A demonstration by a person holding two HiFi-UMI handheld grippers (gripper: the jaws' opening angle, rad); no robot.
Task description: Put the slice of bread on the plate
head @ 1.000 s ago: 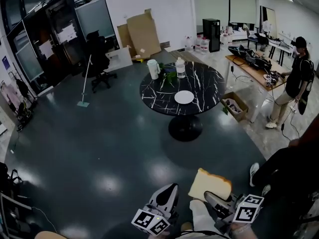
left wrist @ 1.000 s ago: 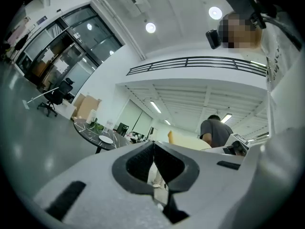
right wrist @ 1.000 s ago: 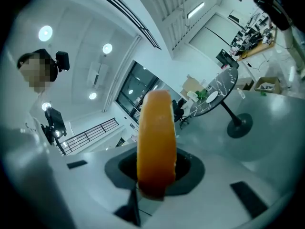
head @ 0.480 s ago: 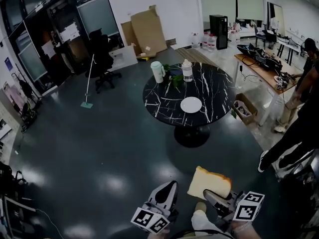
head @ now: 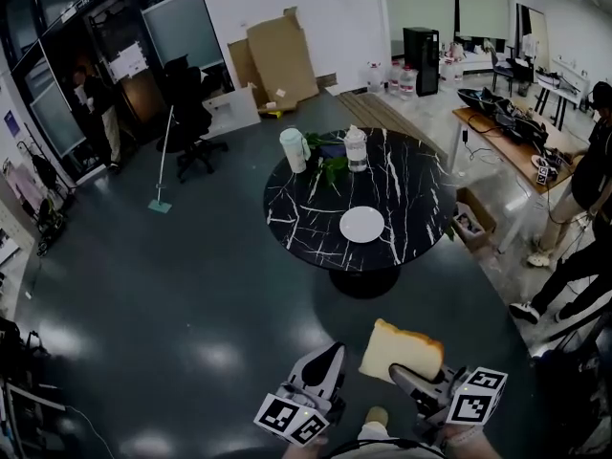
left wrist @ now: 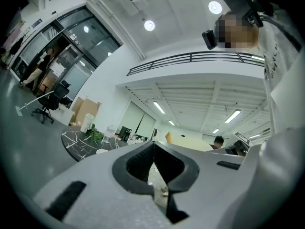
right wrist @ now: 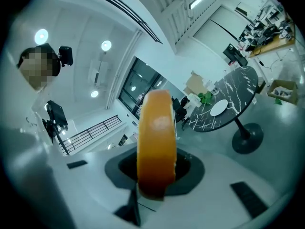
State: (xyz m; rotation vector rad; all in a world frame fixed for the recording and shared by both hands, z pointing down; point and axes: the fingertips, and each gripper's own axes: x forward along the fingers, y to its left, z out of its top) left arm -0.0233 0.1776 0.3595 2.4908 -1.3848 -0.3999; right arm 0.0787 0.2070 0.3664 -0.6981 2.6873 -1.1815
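Nearer swings the round black marble surface (head: 316, 208) with its white plate (head: 362, 224), so the carry is underway, right gripper (head: 409, 379) fingers clamping the tan bread slice (head: 402, 350), left gripper (head: 325, 360) closed and empty.

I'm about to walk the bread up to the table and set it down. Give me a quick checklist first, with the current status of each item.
1. Grip on the bread: ok. The right gripper is clamped on the lower edge of the slice of bread.
2. Plate free: ok. The plate lies bare on the table.
3. Left gripper spare: ok. Its jaws are together with nothing between them.
4. Plate within reach: not ok. Open floor lies between the grippers and the table.
5. Room around the plate: ok. The cup and bottle stand at the far side, apart from it.
6. Firmness of the grip: cannot tell.
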